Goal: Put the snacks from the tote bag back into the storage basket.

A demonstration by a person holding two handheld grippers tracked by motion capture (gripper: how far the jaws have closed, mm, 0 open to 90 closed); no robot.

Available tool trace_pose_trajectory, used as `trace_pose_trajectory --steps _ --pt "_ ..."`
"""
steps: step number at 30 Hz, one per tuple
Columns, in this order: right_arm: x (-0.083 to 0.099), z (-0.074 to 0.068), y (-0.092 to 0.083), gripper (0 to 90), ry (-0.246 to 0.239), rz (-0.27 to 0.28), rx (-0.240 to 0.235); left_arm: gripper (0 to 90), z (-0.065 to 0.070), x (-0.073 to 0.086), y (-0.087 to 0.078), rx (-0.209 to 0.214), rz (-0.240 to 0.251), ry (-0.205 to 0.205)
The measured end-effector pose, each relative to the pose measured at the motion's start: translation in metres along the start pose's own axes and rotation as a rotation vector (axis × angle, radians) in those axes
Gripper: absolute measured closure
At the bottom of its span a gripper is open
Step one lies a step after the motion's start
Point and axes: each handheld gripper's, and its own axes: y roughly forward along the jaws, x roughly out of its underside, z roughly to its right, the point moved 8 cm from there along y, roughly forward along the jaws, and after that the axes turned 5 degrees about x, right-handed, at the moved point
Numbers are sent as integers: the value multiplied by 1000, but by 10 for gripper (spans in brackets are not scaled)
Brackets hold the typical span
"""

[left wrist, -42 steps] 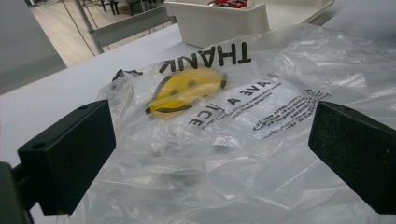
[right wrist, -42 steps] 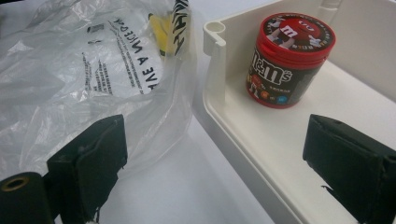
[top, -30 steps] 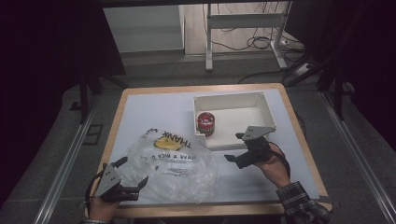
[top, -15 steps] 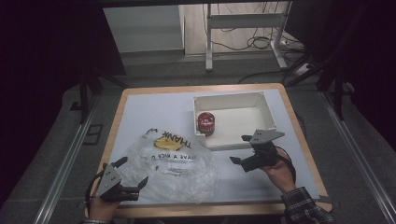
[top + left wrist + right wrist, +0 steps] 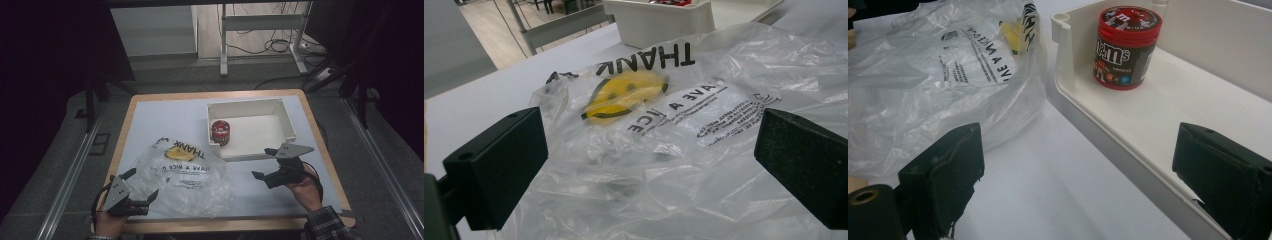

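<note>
white table top [image 5: 165, 120] | metal frame [image 5: 260, 22] behind | cables [image 5: 280, 47] on floor

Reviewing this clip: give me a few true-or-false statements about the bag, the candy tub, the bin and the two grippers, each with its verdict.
1. The red M&M's tub stands upright inside the white bin. True.
2. The clear plastic bag lies inside the bin. False: it lies on the table, beside the bin.
3. The right gripper has its jaws clamped on the tub. False: its jaws stand open and empty, short of the bin's near wall.
4. The left gripper sits at the bag's near edge with open jaws. True.
5. The bag bears a yellow smiley face. True.
6. The tub lies tipped on its side. False: it stands upright, lid on top.
</note>
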Motion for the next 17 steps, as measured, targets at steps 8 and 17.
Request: trace_pose_trajectory --steps 8,17 --pt "9 1 -6 68 2 -12 10 7 0 0 0 0 0 1" --pt "15 4 -7 68 0 -27 22 7 0 0 1 -1 -1 2"
